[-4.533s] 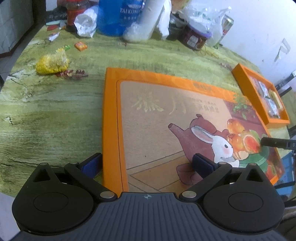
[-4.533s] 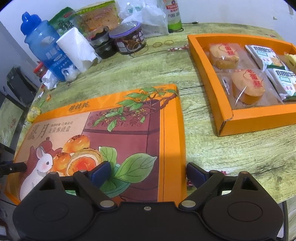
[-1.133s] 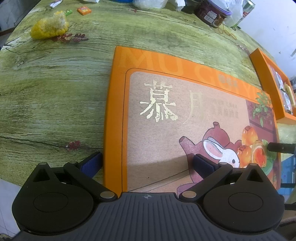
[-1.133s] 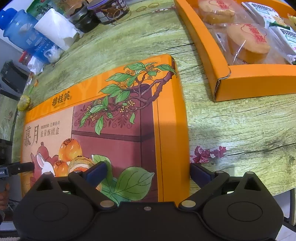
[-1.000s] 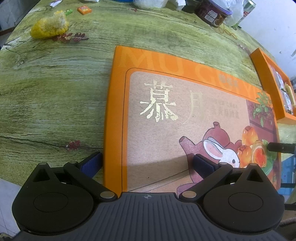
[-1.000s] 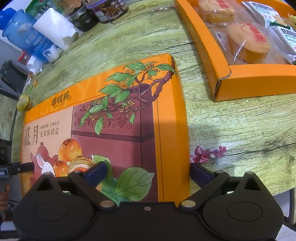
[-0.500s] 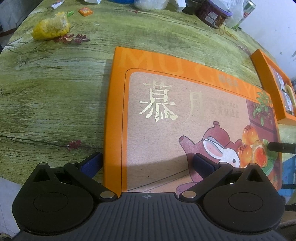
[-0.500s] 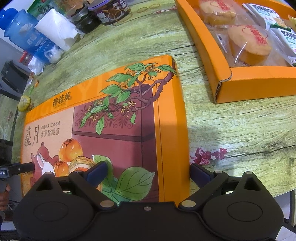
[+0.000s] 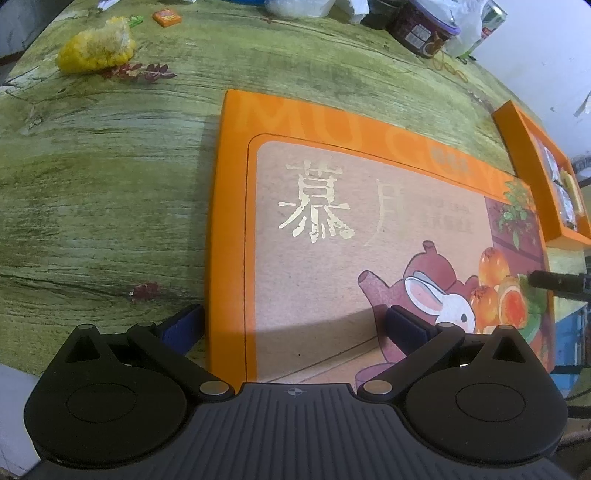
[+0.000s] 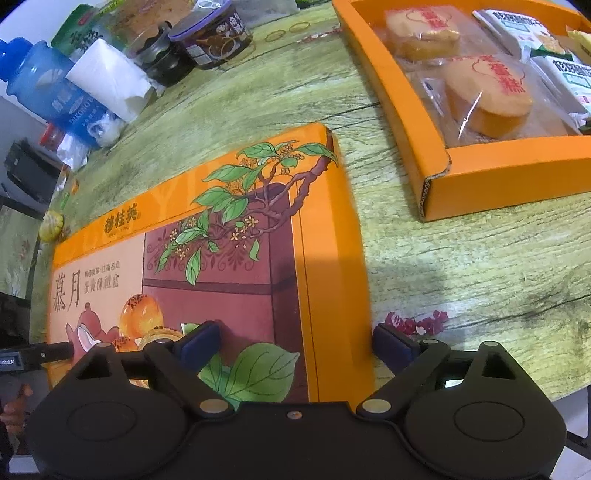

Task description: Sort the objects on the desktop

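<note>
A flat orange gift-box lid point(image 9: 369, 221) printed with a rabbit and teapot lies on the green wood-grain table point(image 9: 92, 203). My left gripper point(image 9: 293, 323) is open astride its left edge, one finger on the table side and one over the print. The right wrist view shows the lid point(image 10: 221, 258) from its leafy end. There my right gripper point(image 10: 295, 343) straddles the right border, its jaws closing. One of its pads is over the picture, the other just off the edge, and neither presses. The open orange tray point(image 10: 436, 155) of wrapped cakes lies to the right.
Along the far side stand a blue bottle point(image 10: 48, 88), a white paper roll point(image 10: 110, 85) and a dark jar point(image 10: 214, 37). A yellow bag point(image 9: 96, 50) and a small orange packet point(image 9: 167, 16) lie at the far left. The table's front edge runs under both grippers.
Since the oldest frames both grippers have tipped down closer over the lid. Over the last second the right fingers have drawn slightly inward. The left gripper and the lid have not moved.
</note>
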`<state>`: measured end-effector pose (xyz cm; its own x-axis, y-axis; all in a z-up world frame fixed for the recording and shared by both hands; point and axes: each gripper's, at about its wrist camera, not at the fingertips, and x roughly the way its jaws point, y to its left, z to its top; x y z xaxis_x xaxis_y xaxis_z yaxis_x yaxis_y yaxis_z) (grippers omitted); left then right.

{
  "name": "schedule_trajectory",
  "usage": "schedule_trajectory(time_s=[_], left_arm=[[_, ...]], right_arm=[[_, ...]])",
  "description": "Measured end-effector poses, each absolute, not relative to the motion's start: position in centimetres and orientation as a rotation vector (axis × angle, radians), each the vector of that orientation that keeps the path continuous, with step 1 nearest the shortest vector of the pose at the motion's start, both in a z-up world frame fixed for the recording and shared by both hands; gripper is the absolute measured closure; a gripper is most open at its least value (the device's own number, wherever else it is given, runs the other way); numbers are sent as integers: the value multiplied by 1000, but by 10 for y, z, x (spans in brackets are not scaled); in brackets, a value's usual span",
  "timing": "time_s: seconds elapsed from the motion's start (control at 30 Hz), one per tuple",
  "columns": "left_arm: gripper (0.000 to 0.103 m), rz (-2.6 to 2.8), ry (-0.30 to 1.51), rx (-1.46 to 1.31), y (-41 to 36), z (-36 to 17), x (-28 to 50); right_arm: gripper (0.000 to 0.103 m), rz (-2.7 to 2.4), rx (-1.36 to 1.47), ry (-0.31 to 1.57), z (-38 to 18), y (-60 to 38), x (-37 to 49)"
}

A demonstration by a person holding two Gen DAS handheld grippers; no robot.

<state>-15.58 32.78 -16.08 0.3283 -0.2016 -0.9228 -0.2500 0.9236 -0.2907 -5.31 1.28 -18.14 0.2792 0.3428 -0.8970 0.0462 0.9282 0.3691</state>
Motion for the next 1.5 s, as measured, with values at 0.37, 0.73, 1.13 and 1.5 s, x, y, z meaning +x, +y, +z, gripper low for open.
schedule_trajectory(time_s=[0.37, 0.73, 1.13, 1.5], left_arm=[[0, 32, 1226, -409, 327, -161, -160], [0, 38, 1180, -384, 322, -158, -167], [0, 34, 1155, -337, 316, -155, -166], [0, 39, 1141, -297, 314, -145, -167]], right_arm=[[3, 224, 291, 1249, -183, 25, -52], [6, 213, 290, 1214, -181, 27, -60], [7, 199, 280, 1193, -177, 33, -64], [7, 216, 247, 1161, -166, 37, -63]])
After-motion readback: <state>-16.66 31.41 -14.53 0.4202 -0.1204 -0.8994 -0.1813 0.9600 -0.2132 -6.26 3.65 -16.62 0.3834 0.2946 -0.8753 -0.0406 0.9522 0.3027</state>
